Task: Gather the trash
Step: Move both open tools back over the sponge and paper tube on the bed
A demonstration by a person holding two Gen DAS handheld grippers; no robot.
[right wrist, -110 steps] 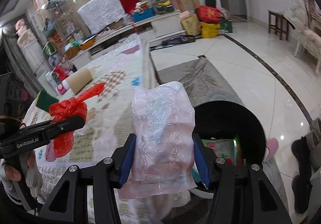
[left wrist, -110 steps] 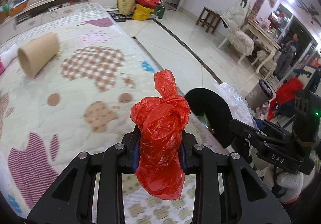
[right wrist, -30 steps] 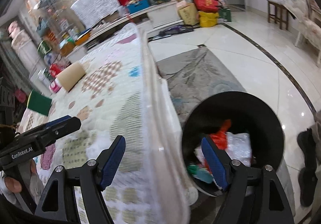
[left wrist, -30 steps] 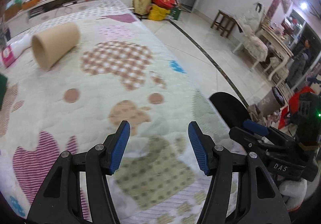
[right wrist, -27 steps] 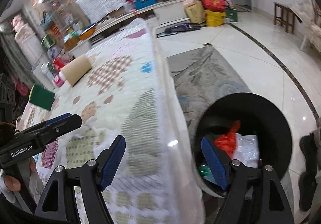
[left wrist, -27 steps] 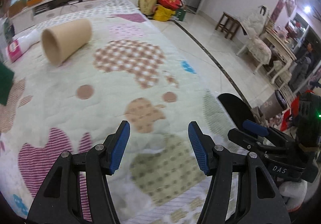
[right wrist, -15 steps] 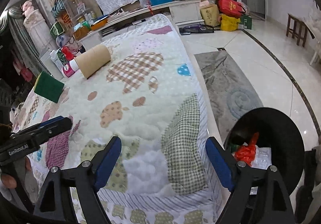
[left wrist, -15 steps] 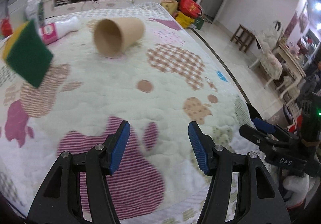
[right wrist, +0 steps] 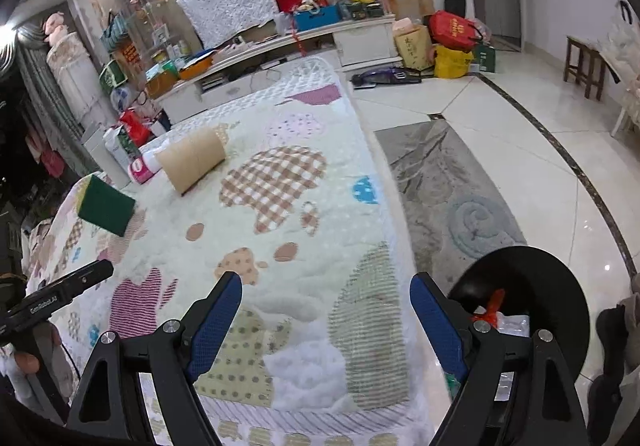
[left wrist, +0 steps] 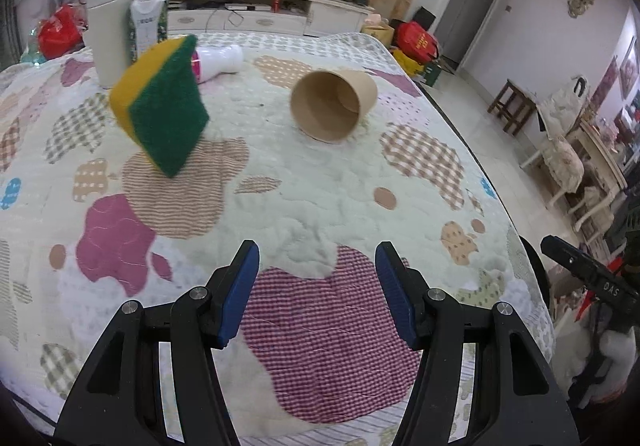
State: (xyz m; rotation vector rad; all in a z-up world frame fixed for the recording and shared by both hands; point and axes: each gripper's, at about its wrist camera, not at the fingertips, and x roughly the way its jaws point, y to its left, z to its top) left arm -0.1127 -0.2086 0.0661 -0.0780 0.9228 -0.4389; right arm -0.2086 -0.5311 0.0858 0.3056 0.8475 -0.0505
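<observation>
now we hold both the left gripper and right gripper wide, empty, over the quilt; paper cup at twelve o'clock, sponge at ten, bin at three.

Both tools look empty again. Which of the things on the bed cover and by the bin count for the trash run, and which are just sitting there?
For the job:
- paper cup, on its side
- green and yellow sponge
- white bottle, lying down
- black bin holding the red bag
- left tool and right tool, both empty

Likely just lying about:
- milk carton
- tall white container
- grey rug
</observation>
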